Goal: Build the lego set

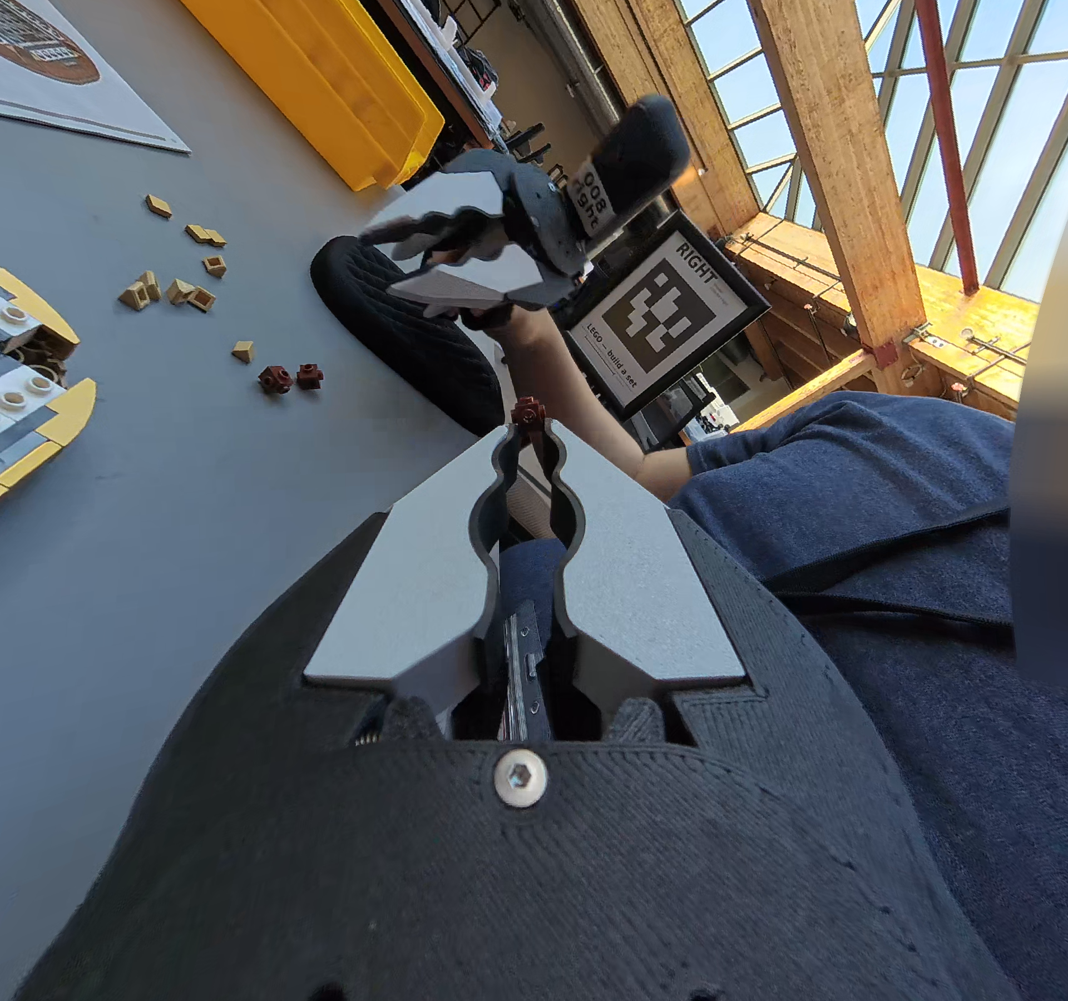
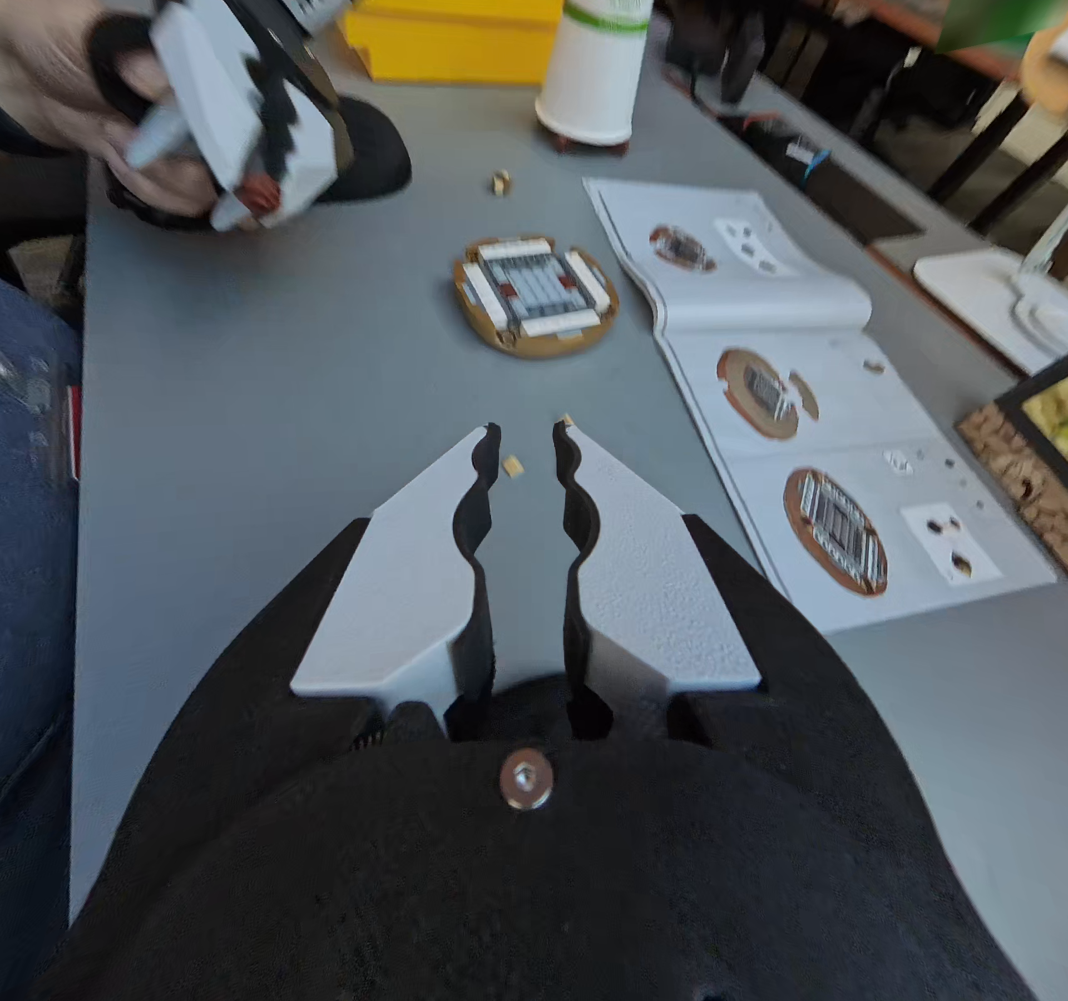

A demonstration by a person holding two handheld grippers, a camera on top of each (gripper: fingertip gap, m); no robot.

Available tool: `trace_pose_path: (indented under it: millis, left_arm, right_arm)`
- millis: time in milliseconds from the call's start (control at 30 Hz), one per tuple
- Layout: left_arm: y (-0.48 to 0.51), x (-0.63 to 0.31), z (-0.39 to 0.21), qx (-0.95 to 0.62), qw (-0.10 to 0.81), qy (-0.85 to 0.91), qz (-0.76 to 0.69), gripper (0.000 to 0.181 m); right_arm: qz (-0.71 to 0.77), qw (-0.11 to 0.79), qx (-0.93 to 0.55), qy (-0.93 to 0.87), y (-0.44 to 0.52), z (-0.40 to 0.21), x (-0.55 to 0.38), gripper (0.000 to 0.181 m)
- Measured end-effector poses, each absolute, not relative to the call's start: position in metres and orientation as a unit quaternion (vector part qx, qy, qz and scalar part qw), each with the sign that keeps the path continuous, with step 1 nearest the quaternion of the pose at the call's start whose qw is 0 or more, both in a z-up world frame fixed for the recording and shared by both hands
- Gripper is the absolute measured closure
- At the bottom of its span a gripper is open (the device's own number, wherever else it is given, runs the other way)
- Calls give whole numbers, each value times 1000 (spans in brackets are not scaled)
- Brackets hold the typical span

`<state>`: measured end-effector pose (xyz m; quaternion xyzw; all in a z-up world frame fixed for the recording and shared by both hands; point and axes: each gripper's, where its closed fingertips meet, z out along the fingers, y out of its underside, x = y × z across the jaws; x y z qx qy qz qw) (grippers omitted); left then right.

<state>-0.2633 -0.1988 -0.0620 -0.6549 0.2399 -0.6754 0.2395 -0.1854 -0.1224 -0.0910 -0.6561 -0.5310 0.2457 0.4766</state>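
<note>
Now the small dark red brick [image 1: 528, 414] sits pinched between the very tips of the left gripper [image 1: 529, 424], just above the middle of the left wrist view, lifted off the grey table [image 1: 173, 511]. The jaws are nearly closed on it, with only the brick's width between them. In the right wrist view the same gripper appears blurred at the upper left, a hand [image 2: 63, 101] around it, and the red brick shows at its tips.

Two more dark red bricks [image 1: 290, 378] lie on the table left of the held one, near each other. Further to the upper left of that view a loose group of tan pieces [image 1: 173, 280] is scattered, and at the left edge a part of the round model [image 1: 34, 384] shows with its yellow rim.

The right gripper [image 2: 526, 427] has its jaws apart by a clear gap and holds nothing. One tan piece [image 2: 512, 466] lies on the table, seen between its fingers, and another tan piece [image 2: 566, 420] is just beside the tip of the finger on the right side of the picture. The round model is above the tips, in the upper middle of the right wrist view, well apart from them. The open instruction booklet [image 2: 780, 395] lies at its right. A yellow bin [image 2: 462, 20] and a white cup [image 2: 598, 43] stand at the top
</note>
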Motion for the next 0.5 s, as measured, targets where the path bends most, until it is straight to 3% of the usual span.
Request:
trace_pose_path:
  millis: [167, 500]
  left_arm:
    - [-200, -264, -64, -664, 261, 275, -645, 175]
    - [-201, -265, -63, -662, 282, 306, -623, 175]
  right_arm:
    - [210, 363, -724, -548, -87, -124, -146, 155]
    - [191, 295, -713, -606, -67, -144, -137, 163]
